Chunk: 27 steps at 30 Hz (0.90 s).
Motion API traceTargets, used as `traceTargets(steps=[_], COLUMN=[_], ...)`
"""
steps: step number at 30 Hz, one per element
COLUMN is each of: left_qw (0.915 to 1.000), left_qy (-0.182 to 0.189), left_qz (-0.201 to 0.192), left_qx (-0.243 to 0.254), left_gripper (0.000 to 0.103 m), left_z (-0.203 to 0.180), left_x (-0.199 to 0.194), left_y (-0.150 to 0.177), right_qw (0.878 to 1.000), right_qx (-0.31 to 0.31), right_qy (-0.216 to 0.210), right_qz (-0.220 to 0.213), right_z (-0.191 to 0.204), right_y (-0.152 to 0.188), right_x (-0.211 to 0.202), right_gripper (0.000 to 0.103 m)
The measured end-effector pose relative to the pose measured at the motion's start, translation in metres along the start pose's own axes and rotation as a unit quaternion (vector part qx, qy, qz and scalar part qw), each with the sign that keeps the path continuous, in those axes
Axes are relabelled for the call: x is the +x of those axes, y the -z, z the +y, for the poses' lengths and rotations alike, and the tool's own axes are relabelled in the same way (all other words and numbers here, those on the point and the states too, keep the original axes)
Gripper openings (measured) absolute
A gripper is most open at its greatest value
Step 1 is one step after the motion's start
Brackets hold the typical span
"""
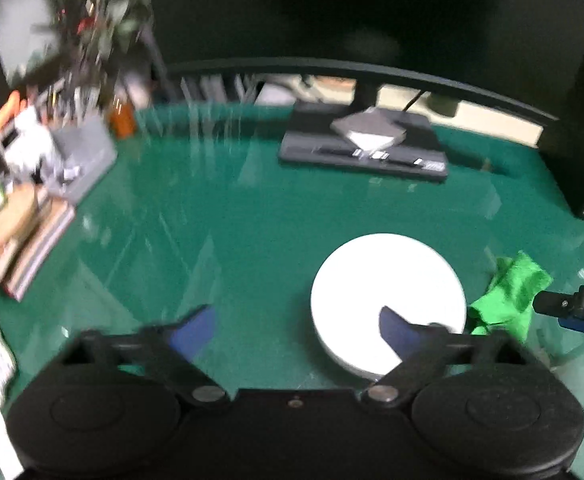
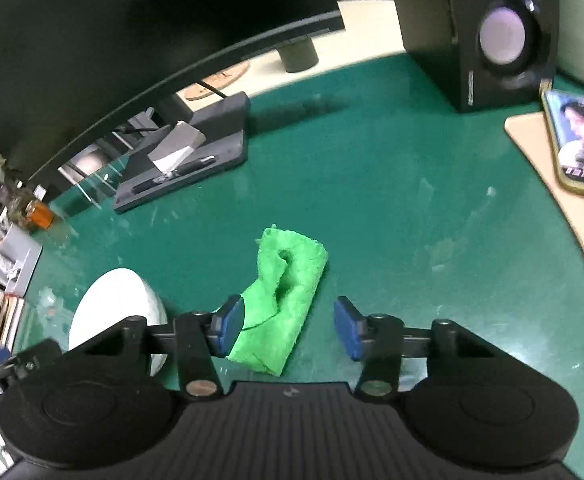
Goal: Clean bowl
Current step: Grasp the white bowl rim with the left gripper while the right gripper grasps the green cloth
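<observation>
Bowl (image 1: 387, 300) noted on the green glass-topped desk (image 1: 252, 216), white, round. In the left wrist view it appears inverted or flat-topped: a plain white disc with a side wall below; whether rim is up or down cannot be told for certain. No long axis as such; the symmetry axis is read as roughly vertical.

Green cloth (image 2: 284, 300) lies crumpled just beside the bowl, on its right, not touching it as far as can be seen. Long axis of the cloth runs away from the right wrist camera, slightly tilted to the right at the far end.

Left gripper (image 1: 297, 330): jaws apart, nothing clamped. One blue pad (image 1: 395, 330) overlaps the near edge of the bowl in the picture; the other stands over bare desk. Contact cannot be confirmed; the frame is blurred.

Right gripper (image 2: 290, 328): jaws apart, the near end of the cloth lying between them, closer to the left pad (image 2: 230, 324). No pressing of the pads on the cloth is seen.

Step judged: approach and pick-up, with the cloth to be taken by the right, the bowl to be steadied by the left. Wiping not yet begun.

Next move is judged to call for the right jaws to be lowered over the cloth and closed on a thick fold, and the bowl's edge to be pinched by the left.

Beyond: monitor (image 2: 92, 40), its stand base (image 1: 363, 148), a speaker (image 2: 499, 36), a phone (image 2: 577, 144) on a mat.
</observation>
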<state>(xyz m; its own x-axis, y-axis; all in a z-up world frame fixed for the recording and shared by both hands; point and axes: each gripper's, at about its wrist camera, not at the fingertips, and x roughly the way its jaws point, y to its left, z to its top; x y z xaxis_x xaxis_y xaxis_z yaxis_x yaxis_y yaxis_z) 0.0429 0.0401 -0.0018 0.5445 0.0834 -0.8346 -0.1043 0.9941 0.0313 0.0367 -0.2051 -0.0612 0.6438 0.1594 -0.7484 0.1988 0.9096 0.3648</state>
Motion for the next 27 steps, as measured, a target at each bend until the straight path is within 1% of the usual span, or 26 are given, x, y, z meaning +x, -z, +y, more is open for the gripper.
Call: traceTargets(steps=[1,3,4,6,8,9,10,11,12,13,14,15,17,18,19,20,21,22,23,24,25,26,27], left_qw=[0.9999,0.9998,0.9998,0.9996,0.999,0.9988,0.9985,0.9981,0.9976,0.9954,0.9936,0.9929,0.991,0.9905,0.9906,0.9907,0.9902,0.9884,0.9869,0.9867,0.9866,0.9863,0.9871], left_qy=[0.009,0.012,0.008,0.011,0.026,0.032,0.043,0.057,0.067,0.096,0.11,0.114,0.109,0.1,0.09,0.08,0.063,0.057,0.059,0.068,0.078,0.088,0.089], left_qz=[0.006,0.015,0.013,0.011,0.018,0.016,0.008,0.003,0.0,0.008,0.024,0.035,0.053,0.056,0.055,0.053,0.046,0.035,0.033,0.035,0.039,0.043,0.046], left_qx=[-0.003,0.003,0.014,0.024,0.032,0.033,0.033,0.025,0.017,-0.003,-0.006,0.002,0.056,0.076,0.087,0.096,0.116,0.136,0.147,0.143,0.138,0.133,0.125], left_gripper=[0.044,0.039,0.039,0.039,0.039,0.039,0.038,0.038,0.038,0.038,0.038,0.038,0.038,0.041,0.044,0.051,0.064,0.07,0.073,0.069,0.06,0.044,0.036], left_z=[0.001,-0.001,-0.005,-0.01,-0.014,-0.015,-0.014,-0.011,-0.009,-0.003,-0.002,-0.004,-0.014,-0.018,-0.021,-0.023,-0.028,-0.033,-0.037,-0.038,-0.039,-0.04,-0.039], left_x=[0.004,0.01,0.013,0.019,0.029,0.032,0.035,0.037,0.038,0.043,0.049,0.053,0.061,0.063,0.064,0.065,0.064,0.063,0.064,0.066,0.068,0.07,0.071], left_y=[-0.002,-0.005,-0.008,-0.011,-0.013,-0.012,-0.011,-0.01,-0.01,-0.01,-0.012,-0.014,-0.017,-0.017,-0.017,-0.016,-0.015,-0.014,-0.014,-0.015,-0.016,-0.017,-0.018], right_qw=[1.0,1.0,0.999,0.998,0.997,0.997,0.996,0.996,0.998,0.999,1.0,0.999,0.997,0.994,0.99,0.986,0.985,0.986,0.987,0.988,0.989,0.989,0.99], right_qx=[-0.002,-0.008,-0.015,-0.033,-0.05,-0.058,-0.067,-0.074,-0.052,-0.031,-0.009,0.012,0.056,0.08,0.104,0.127,0.132,0.129,0.126,0.123,0.12,0.117,0.113], right_qy=[0.012,0.021,0.042,0.048,0.054,0.053,0.053,0.052,0.036,0.02,0.003,-0.013,-0.042,-0.051,-0.059,-0.068,-0.072,-0.07,-0.068,-0.067,-0.065,-0.063,-0.061], right_qz=[0.004,0.012,0.018,0.011,0.004,0.004,0.004,0.004,0.01,0.016,0.021,0.027,0.044,0.057,0.07,0.081,0.079,0.075,0.071,0.067,0.062,0.058,0.055], right_z=[0.003,0.007,0.012,0.021,0.029,0.033,0.036,0.039,0.035,0.032,0.028,0.025,0.017,0.012,0.008,0.003,0.002,0.003,0.004,0.005,0.006,0.007,0.008], right_y=[0.0,0.0,0.001,0.003,0.004,0.006,0.007,0.008,0.009,0.009,0.01,0.01,0.012,0.014,0.016,0.019,0.02,0.021,0.021,0.022,0.022,0.023,0.023], right_x=[0.01,0.021,0.03,0.036,0.043,0.044,0.046,0.048,0.046,0.044,0.042,0.039,0.037,0.037,0.038,0.038,0.037,0.035,0.033,0.032,0.03,0.028,0.026], right_gripper=[0.05,0.05,0.051,0.054,0.054,0.049,0.021,0.005,0.006,0.006,0.006,0.006,0.006,0.009,0.014,0.016,0.025,0.039,0.043,0.056,0.056,0.051,0.03])
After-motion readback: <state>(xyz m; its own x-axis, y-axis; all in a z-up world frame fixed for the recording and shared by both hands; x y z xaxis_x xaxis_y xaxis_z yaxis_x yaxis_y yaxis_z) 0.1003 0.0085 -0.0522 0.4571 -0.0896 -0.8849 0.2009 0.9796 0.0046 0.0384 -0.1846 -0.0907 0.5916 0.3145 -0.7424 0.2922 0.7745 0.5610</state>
